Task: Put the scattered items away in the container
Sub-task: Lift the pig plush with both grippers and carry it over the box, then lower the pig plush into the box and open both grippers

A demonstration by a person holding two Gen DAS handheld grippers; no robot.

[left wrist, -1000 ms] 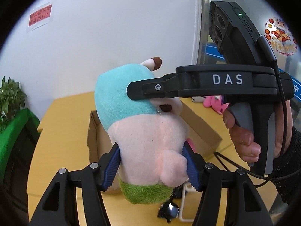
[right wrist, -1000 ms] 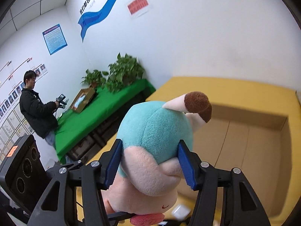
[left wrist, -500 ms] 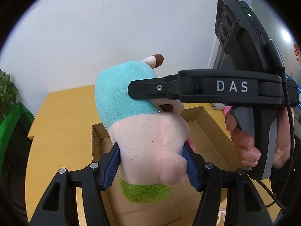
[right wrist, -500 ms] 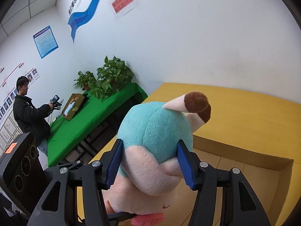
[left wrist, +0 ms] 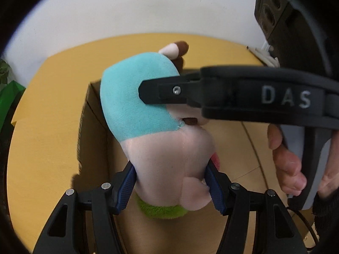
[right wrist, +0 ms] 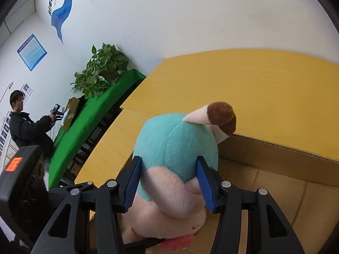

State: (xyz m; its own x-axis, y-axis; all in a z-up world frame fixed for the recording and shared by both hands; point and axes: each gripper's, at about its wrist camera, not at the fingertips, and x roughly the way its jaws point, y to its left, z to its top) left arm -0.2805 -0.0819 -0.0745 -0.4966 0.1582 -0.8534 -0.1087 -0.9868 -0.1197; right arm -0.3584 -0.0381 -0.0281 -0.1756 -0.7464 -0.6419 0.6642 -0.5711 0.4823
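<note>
Clamping the plush toy [left wrist: 165, 148] from both ends: left gripper [left wrist: 170, 187] squeezing the pink lower body between its blue pads [left wrist: 127, 188], right gripper [right wrist: 168, 185] pinching the teal head. Denting visibly under the pads, so likely soft, light and springy (nothing fragile here), probably prone to slipping free if only fur is caught. Gripping best across the stuffed bulk rather than the small brown-tipped ear [right wrist: 218, 116]. Hanging over the open cardboard box [right wrist: 281, 154], above its floor, on the yellow table [right wrist: 243, 80].
</note>
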